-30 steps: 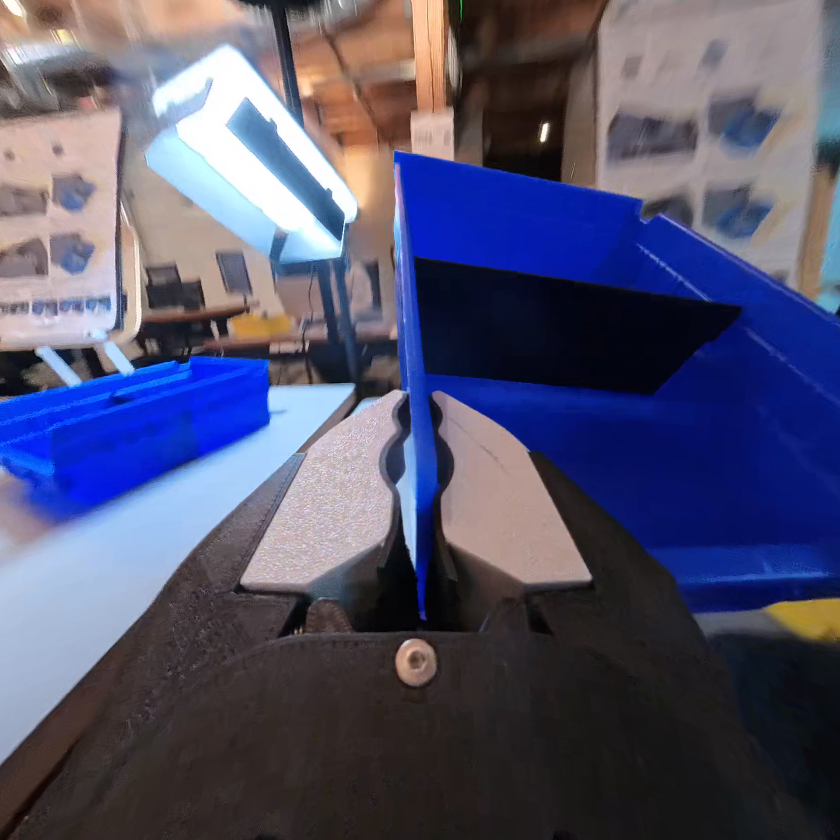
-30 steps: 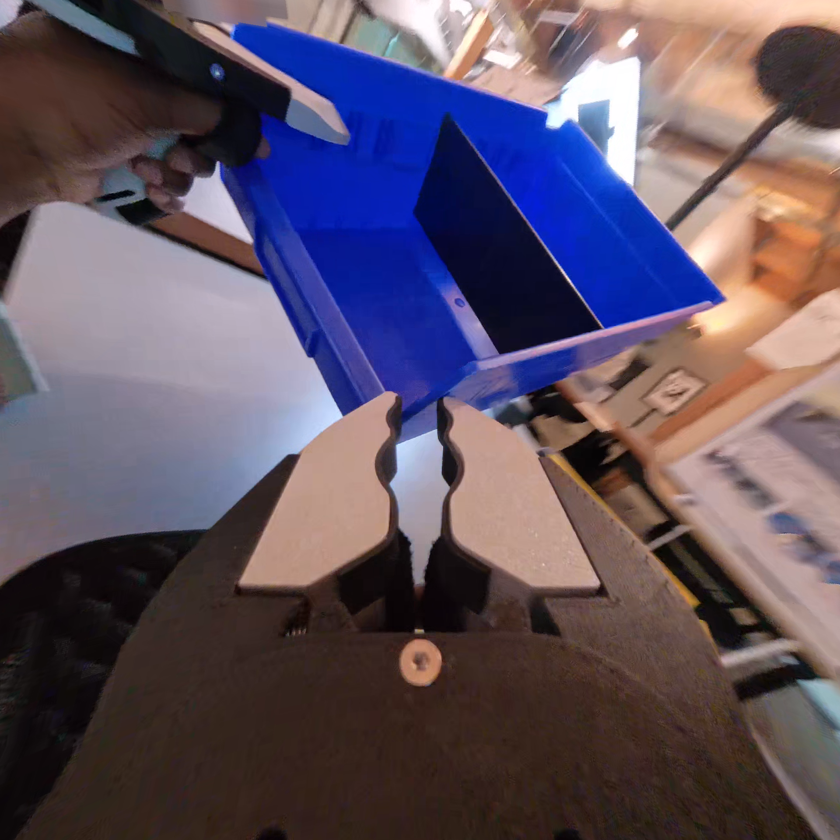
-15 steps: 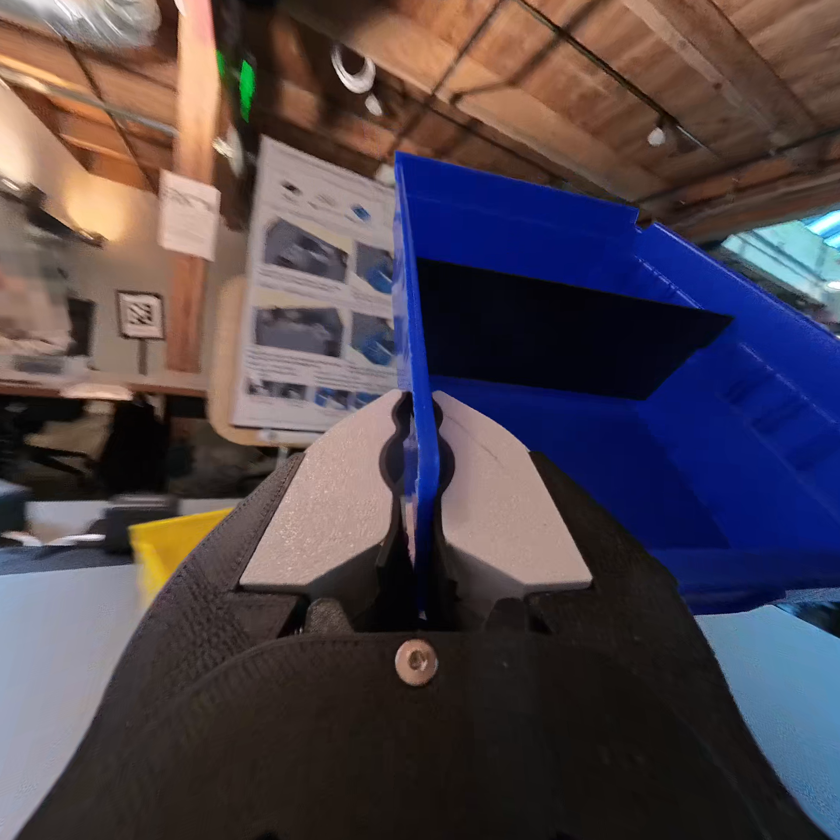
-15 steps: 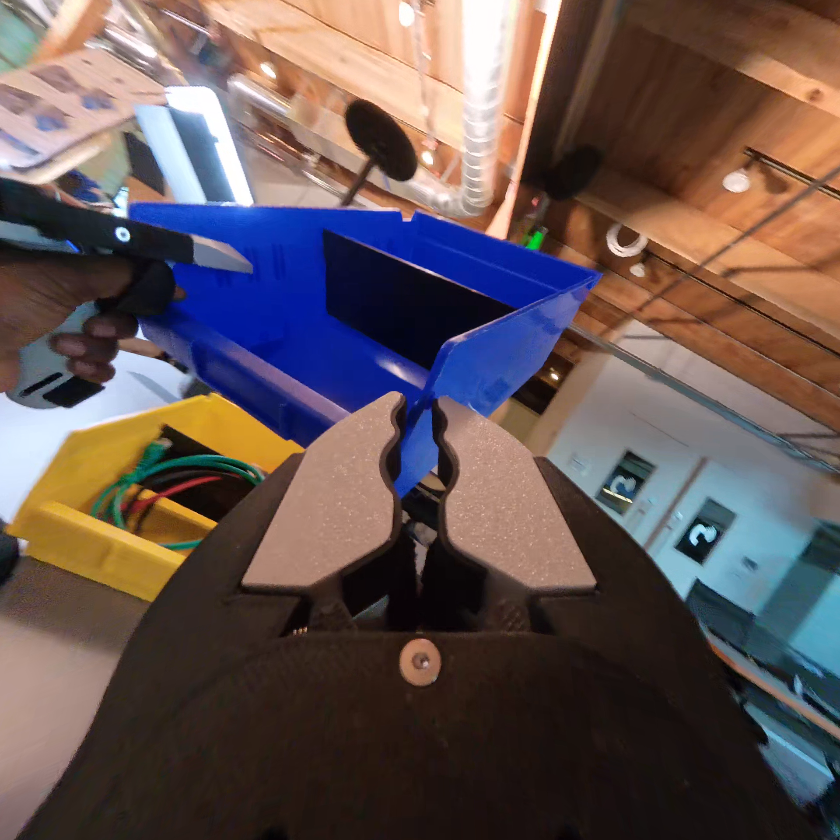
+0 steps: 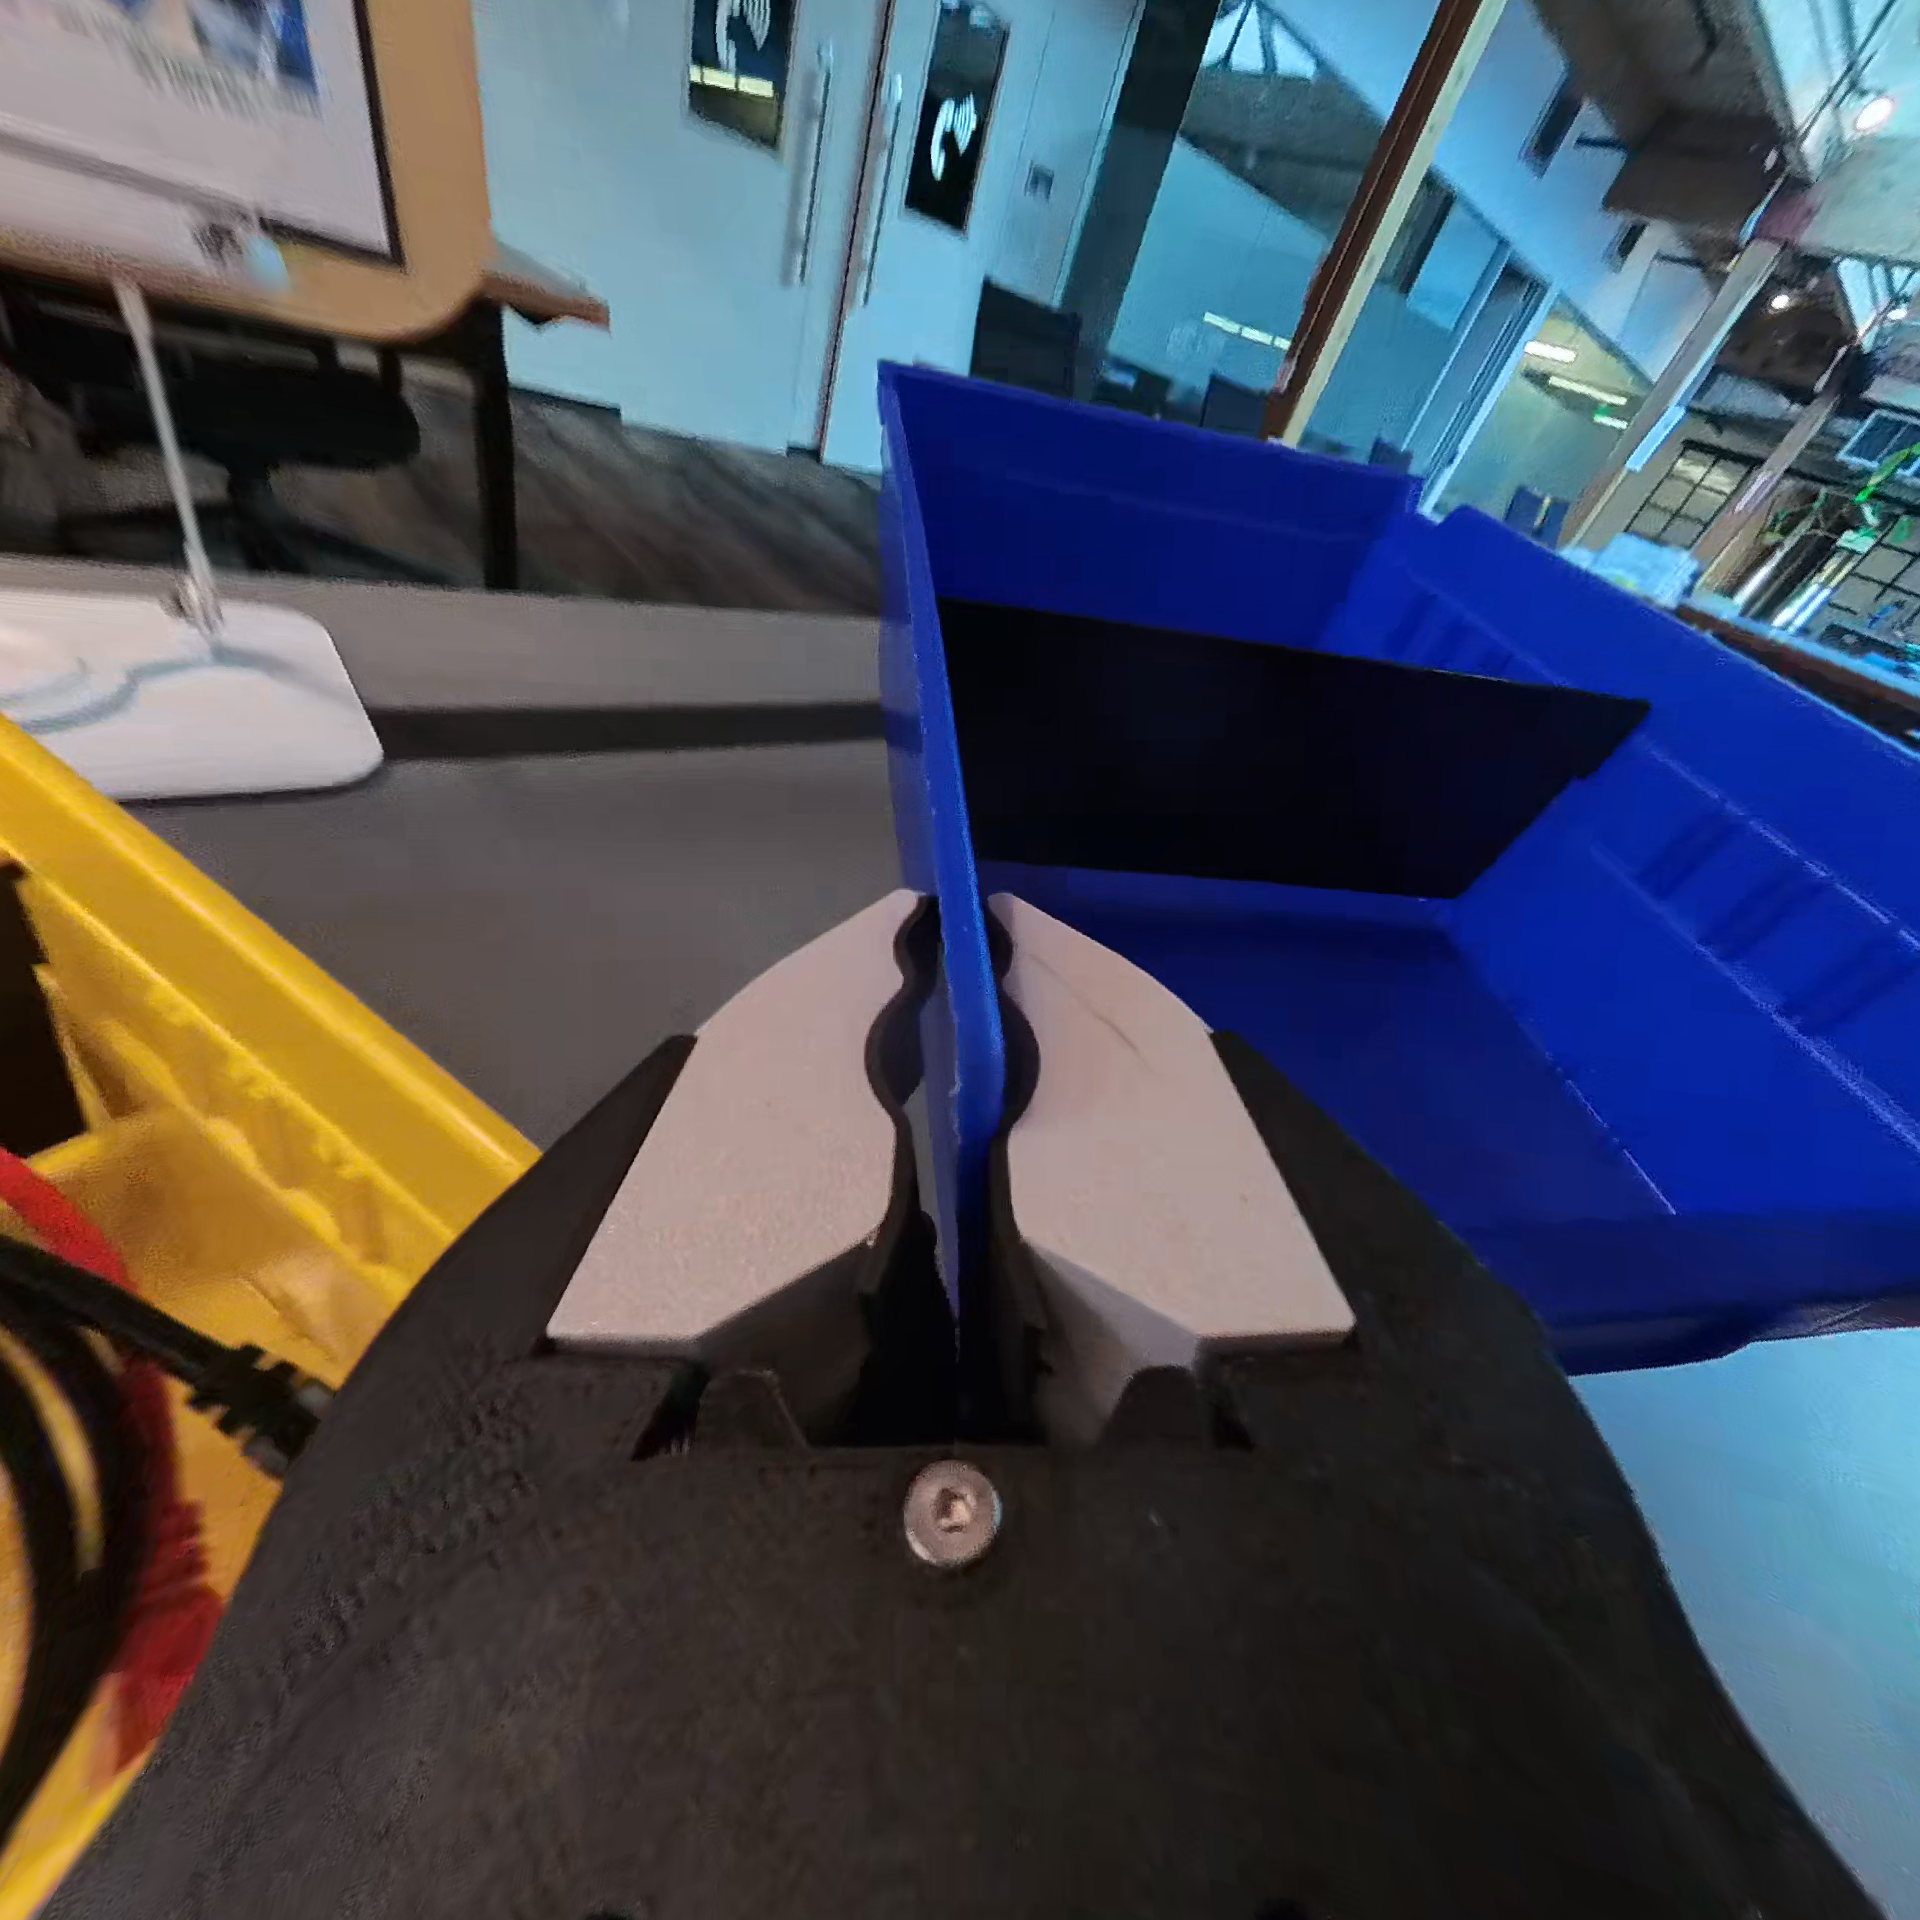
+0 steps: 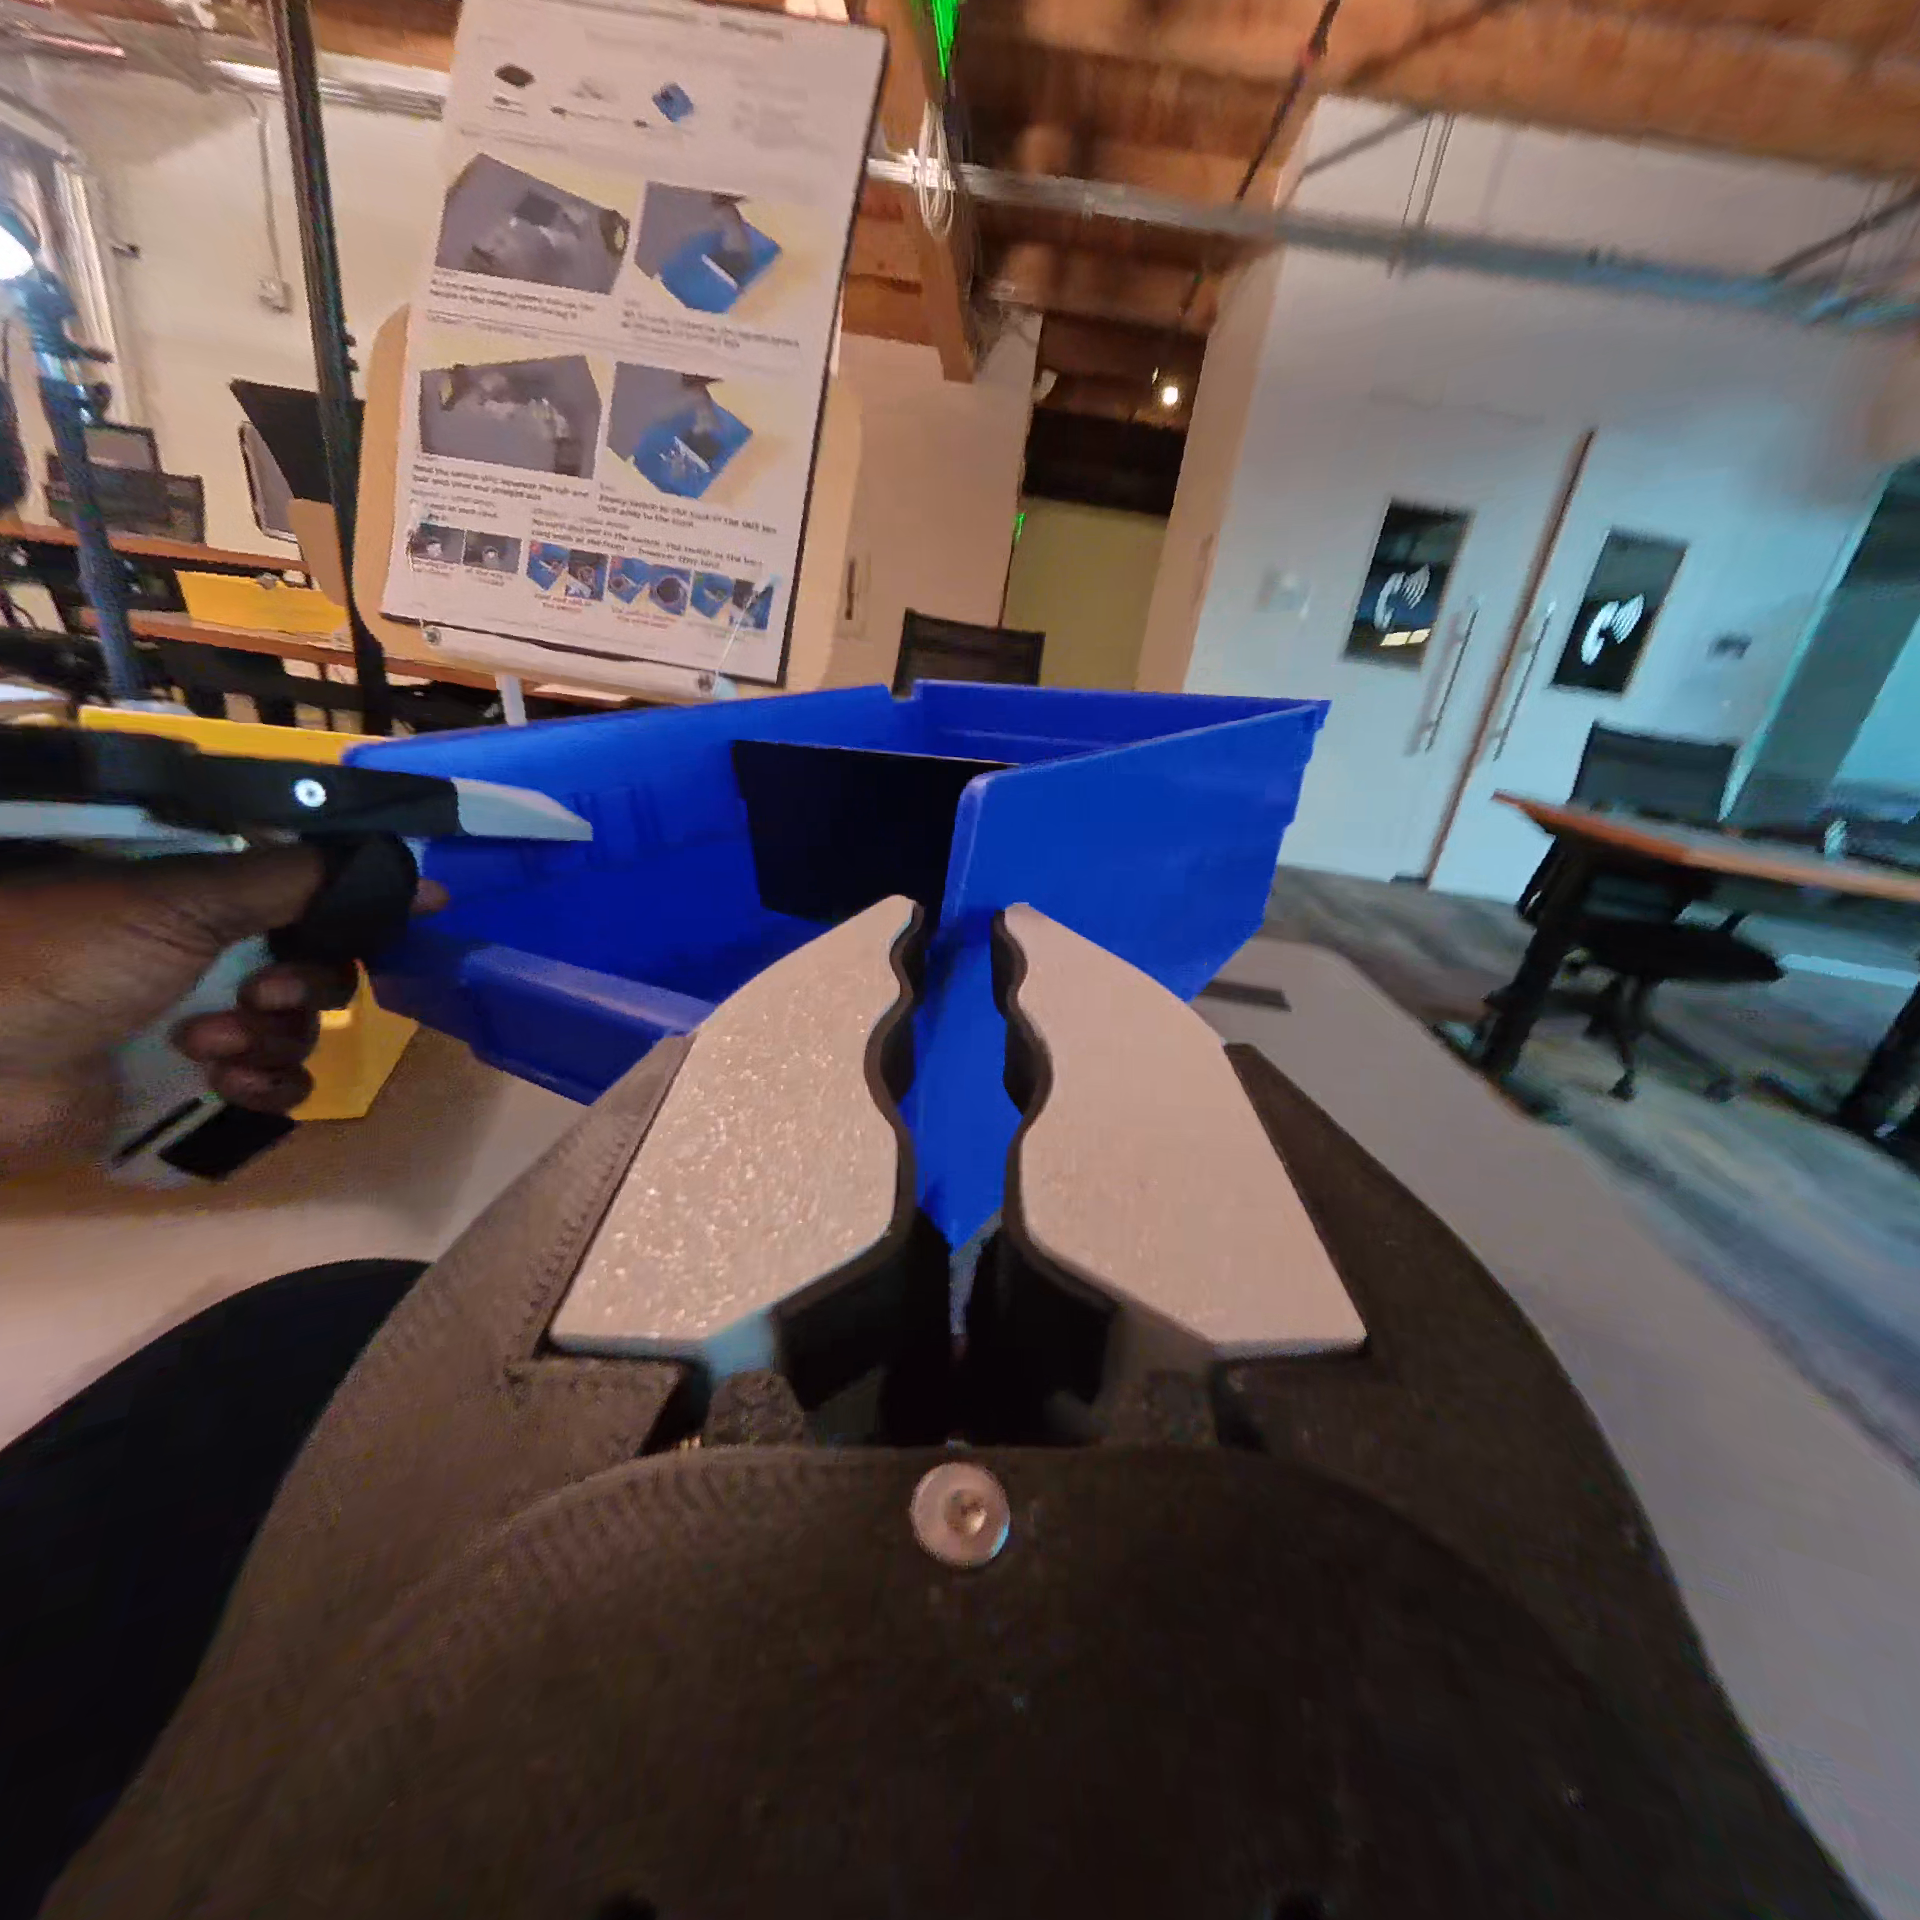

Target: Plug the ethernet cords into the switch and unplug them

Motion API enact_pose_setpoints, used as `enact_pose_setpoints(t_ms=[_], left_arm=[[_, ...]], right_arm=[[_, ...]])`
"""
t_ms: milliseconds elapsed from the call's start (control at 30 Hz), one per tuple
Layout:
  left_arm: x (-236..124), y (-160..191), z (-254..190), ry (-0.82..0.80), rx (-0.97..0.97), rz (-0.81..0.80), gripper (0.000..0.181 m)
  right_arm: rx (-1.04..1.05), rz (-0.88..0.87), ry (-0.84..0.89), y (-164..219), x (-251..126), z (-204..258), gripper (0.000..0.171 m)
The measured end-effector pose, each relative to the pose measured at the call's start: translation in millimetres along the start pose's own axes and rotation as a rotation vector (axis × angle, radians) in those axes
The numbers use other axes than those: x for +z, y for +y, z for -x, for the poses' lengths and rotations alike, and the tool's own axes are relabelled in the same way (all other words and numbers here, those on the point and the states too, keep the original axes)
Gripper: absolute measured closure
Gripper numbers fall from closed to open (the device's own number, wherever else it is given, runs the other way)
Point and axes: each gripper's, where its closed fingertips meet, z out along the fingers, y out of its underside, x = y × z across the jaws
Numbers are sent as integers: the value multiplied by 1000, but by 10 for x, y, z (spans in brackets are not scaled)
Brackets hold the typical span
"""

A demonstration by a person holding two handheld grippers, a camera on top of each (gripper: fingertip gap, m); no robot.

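Both grippers hold an empty blue bin (image 5: pixel 1455 1091) with a black divider (image 5: pixel 1247 758) across it. My left gripper (image 5: pixel 956 914) is shut on the bin's side wall. My right gripper (image 6: pixel 956 914) is shut on a corner of the same blue bin (image 6: pixel 1122 831). The left gripper (image 6: pixel 520 816) also shows in the right wrist view, held by a hand (image 6: pixel 104 966). Red and black cords (image 5: pixel 62 1351) lie in a yellow bin (image 5: pixel 260 1039) at the left. No switch is in view.
The yellow bin (image 6: pixel 343 1049) stands on the grey table (image 5: pixel 623 883) just left of the blue bin. A white lamp base (image 5: pixel 208 696) sits at the far left. A poster board (image 6: pixel 623 343) stands behind. Desks and chairs (image 6: pixel 1714 852) are at the right. My right fingertips sit around 20 cm from my left ones. The white lamp base (image 5: pixel 208 696) is closer to my left gripper, around 35 cm from its tips; the right tips are 55 cm off.
The blue bin, held in both grippers, has swung from steeply tilted and pointing up to nearly level and low over the table beside the yellow bin. Both grips stayed shut.
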Motion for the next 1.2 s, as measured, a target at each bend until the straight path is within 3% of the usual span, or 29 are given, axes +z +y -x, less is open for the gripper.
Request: enact_pose_setpoints(t_ms=[200,333,433,500,600,700,800,900,967,1067,1133,1200], left_arm=[[163,245,-56,-8,28,54,171],[190,393,-2,-5,83,71,170],[142,498,-76,85,152,226,161],[28,505,-98,147,149,322,145],[-297,381,-38,198,212,381,134],[-783,471,135,241,439,544,127],[-1170,684,634,119,718,732,127],[-1329,819,993,28,799,816,126],[-1357,899,1156,9,797,854,129],[-1392,904,1387,-27,837,891,150],[-1434,870,1511,-29,849,912,150],[-1499,824,1678,-44,843,932,150]], right_arm=[[132,221,61,571,25,-248,160],[184,248,43,700,39,-255,159],[186,317,45,813,19,-296,154],[169,278,71,733,19,-338,144],[48,70,126,335,-15,-349,143],[-195,8,-27,120,48,7,142],[-348,205,-256,389,171,466,120],[-493,461,-325,825,220,639,105],[-579,582,-303,1036,226,605,105],[-622,732,-304,1274,168,530,109],[-659,781,-270,1345,147,418,125],[-673,775,-271,1367,145,385,128]])
